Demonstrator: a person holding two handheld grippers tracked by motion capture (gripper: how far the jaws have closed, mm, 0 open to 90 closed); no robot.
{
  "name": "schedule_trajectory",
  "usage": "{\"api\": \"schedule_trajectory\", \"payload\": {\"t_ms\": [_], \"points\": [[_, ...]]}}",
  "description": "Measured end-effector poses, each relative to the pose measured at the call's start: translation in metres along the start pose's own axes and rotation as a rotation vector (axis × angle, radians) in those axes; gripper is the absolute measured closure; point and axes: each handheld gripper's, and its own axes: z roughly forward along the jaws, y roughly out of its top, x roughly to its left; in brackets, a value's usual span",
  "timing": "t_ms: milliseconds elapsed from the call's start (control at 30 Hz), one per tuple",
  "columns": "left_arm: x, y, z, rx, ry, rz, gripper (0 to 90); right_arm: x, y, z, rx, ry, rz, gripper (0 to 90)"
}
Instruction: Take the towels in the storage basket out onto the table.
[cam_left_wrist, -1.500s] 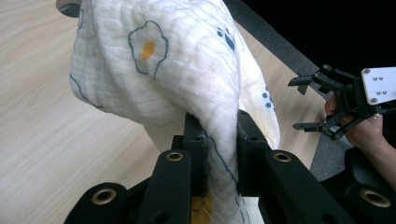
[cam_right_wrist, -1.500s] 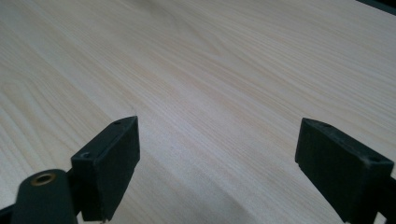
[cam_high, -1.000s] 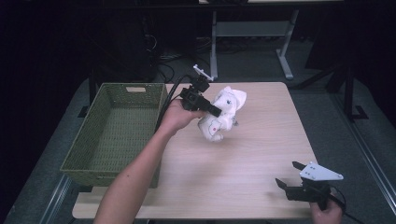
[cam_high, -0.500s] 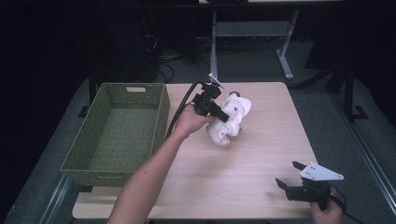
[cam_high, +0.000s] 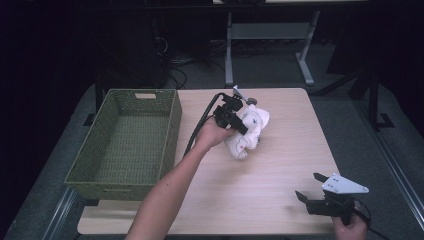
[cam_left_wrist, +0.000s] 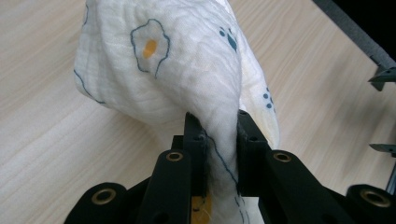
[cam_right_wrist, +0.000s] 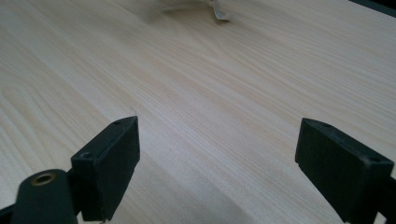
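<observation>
The left gripper (cam_high: 239, 121) is clamped on a fold of the white printed cloth (cam_high: 248, 131), which hangs bunched from the jaws near the far middle of the surface (cam_high: 280, 165), its lower end at or just above the wood. The green basket (cam_high: 127, 137) lies to the left of this gripper, just beside the person's forearm, so any move there is a short sideways carry by the left hand. The cloth's long axis runs down and toward the person. The right gripper (cam_high: 312, 190), jaws wide apart and empty, rests well apart at the near right corner. From the left gripper view the cloth (cam_left_wrist: 187, 70) hides its own far side, and whether it touches the surface I cannot tell.
</observation>
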Motion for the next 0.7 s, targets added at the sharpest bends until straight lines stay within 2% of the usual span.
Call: {"api": "schedule_trajectory", "payload": {"t_ms": [233,367,500,700], "points": [[-0.002,0.001,0.015,0.009,0.023,-0.006,77.9,0.0,0.0,0.0,0.004,0.002,0.006,13.5],[-0.005,0.001,0.027,0.025,0.047,0.004,77.8,0.0,0.0,0.0,0.005,0.002,0.005,13.5],[-0.005,0.001,0.034,0.019,0.048,-0.006,77.8,0.0,0.0,0.0,0.003,0.002,0.003,13.5],[-0.005,-0.002,0.048,0.049,0.072,-0.006,77.3,0.0,0.0,0.0,0.005,0.002,0.002,13.5]]}}
